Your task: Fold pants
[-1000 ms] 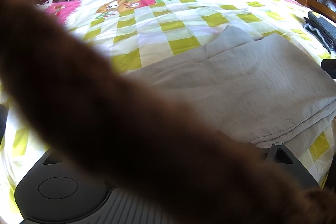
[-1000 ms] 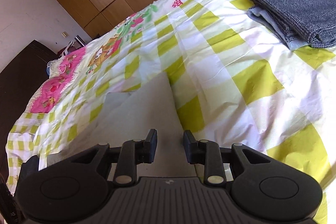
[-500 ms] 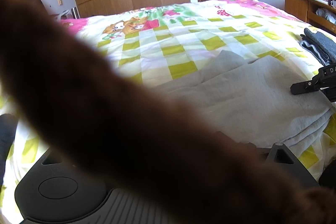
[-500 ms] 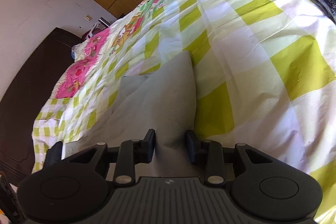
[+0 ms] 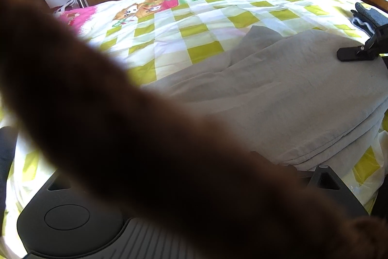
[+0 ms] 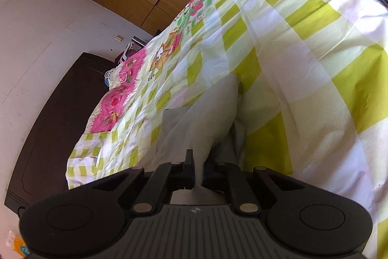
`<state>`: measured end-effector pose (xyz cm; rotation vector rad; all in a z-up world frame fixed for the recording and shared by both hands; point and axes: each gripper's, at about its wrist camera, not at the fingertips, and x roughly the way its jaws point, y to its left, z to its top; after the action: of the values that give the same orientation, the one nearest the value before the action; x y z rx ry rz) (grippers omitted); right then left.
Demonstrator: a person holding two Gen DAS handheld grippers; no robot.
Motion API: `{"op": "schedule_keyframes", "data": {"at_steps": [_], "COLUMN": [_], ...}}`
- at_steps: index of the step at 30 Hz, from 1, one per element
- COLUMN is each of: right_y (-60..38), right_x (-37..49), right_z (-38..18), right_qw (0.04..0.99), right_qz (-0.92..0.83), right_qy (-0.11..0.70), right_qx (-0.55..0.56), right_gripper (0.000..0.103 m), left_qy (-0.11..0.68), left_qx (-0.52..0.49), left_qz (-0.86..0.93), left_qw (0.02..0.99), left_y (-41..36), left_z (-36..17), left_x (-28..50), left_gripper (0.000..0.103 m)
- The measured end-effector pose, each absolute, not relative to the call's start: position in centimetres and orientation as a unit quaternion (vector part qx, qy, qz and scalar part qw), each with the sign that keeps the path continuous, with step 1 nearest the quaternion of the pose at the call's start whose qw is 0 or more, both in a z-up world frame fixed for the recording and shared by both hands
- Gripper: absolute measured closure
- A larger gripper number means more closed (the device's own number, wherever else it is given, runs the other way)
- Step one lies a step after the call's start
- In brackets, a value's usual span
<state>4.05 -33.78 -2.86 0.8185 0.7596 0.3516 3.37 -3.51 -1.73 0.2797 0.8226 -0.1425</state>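
One gripper pinching pants.

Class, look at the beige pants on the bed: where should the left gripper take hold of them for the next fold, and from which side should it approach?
Probably the near folded edge of the beige pants, approached low from the bed's front side. There the layers stack into a thick rim raised off the bedspread, so a finger can slide under. The right gripper already pinches the far end. A brown sleeve hides the left gripper's fingers.

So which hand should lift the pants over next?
Probably the right. Its gripper is already pinched shut on the pants at their edge. The left gripper's fingers are hidden behind a blurry brown thing, so its grip is unclear.
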Motion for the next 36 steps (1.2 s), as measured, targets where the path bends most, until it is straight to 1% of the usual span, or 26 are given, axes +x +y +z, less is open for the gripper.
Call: {"op": "schedule_keyframes", "data": {"at_steps": [8, 12, 14, 17, 21, 23, 25, 32, 33, 35, 36], "right_y": [-28.5, -22.2, -18.5, -12.4, -5.2, -3.4, -2.9, -2.2, -2.1, -1.8, -1.7], "right_x": [3.3, 4.3, 4.8, 5.8, 7.0, 7.3, 7.4, 7.0, 6.9, 7.0, 6.9], "right_z": [5.7, 9.5, 10.4, 9.7, 5.7, 3.5, 2.3, 3.4, 3.8, 4.1, 4.2], "right_qw": [0.876, 0.889, 0.891, 0.883, 0.86, 0.845, 0.837, 0.837, 0.835, 0.82, 0.814], "right_qz": [0.183, 0.211, 0.225, 0.25, 0.266, 0.267, 0.265, 0.265, 0.269, 0.285, 0.292], "right_qy": [0.33, 0.331, 0.338, 0.362, 0.427, 0.456, 0.473, 0.476, 0.477, 0.493, 0.497], "right_qx": [0.298, 0.235, 0.205, 0.163, 0.091, 0.078, 0.079, 0.055, 0.054, 0.061, 0.068], "right_gripper": [0.08, 0.08, 0.08, 0.08, 0.079, 0.077, 0.076, 0.074, 0.073, 0.067, 0.066], "left_qy": [0.372, 0.357, 0.348, 0.347, 0.35, 0.347, 0.345, 0.338, 0.336, 0.331, 0.329], "left_qx": [0.115, 0.096, 0.093, 0.077, 0.044, 0.037, 0.028, -0.002, -0.006, -0.01, -0.011], "left_qz": [-0.105, -0.117, -0.115, -0.108, -0.109, -0.111, -0.116, -0.137, -0.14, -0.149, -0.151], "left_qw": [0.915, 0.922, 0.926, 0.928, 0.929, 0.93, 0.931, 0.931, 0.931, 0.932, 0.932], "left_y": [-1.5, 1.1, 2.7, 5.6, 8.0, 8.5, 9.0, 10.1, 10.1, 10.0, 10.0], "left_z": [-0.3, 1.3, 2.1, 2.9, 2.9, 2.8, 2.7, 2.7, 2.7, 2.9, 2.9], "left_x": [2.3, 1.5, 0.9, -0.2, -1.7, -2.1, -2.2, -2.3, -2.4, -2.7, -2.8], "left_gripper": [0.007, 0.007, 0.007, 0.007, 0.007, 0.007, 0.007, 0.007, 0.007, 0.007, 0.007]}}
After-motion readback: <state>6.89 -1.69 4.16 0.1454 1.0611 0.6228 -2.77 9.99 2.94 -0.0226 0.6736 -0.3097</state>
